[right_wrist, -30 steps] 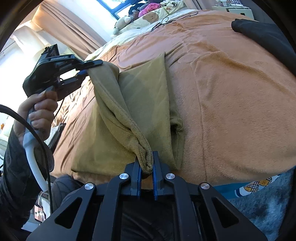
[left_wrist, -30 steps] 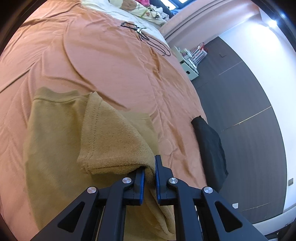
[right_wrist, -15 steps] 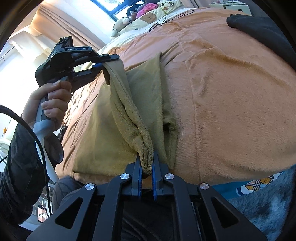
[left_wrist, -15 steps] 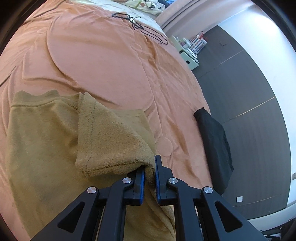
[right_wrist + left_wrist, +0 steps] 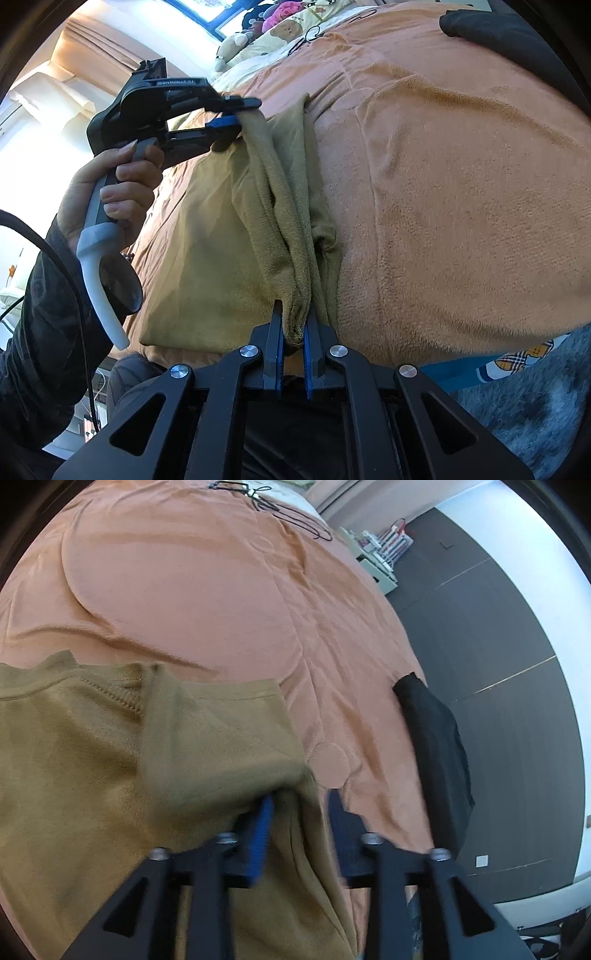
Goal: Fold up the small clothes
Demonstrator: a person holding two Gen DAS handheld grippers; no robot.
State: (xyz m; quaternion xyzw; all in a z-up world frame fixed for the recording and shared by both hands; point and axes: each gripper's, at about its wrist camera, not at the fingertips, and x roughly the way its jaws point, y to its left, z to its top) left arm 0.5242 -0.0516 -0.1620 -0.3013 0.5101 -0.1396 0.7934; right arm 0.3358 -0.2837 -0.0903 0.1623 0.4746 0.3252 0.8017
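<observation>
Right wrist view takes in the orange blanket (image 5: 461, 192) spread out ahead of the right gripper (image 5: 293, 332) and far to its right side. On it, directly ahead of the fingers and off to their left, lies the olive garment (image 5: 207, 240), one long edge lifted into a ridge that runs from this gripper to the left gripper (image 5: 236, 114). A black garment (image 5: 436, 746) lies well apart, beyond the right-hand finger in the left wrist view.

The right gripper is clamped narrow on the near end of that ridge. The left gripper's jaws are opening; its view is blurred, but the folded flap (image 5: 218, 738) drapes over the left pad (image 5: 260, 830) while the other pad stands clear of the cloth.

Judged from this, the main risk is an uneven fold: with one end being let go and the other end pinched and raised, the flap may slump or twist toward the held end instead of lying flat. Plush cloth could also catch on the ribbed pad and drag back as the left gripper pulls away. Any tug by the right gripper would skew the ridge.
</observation>
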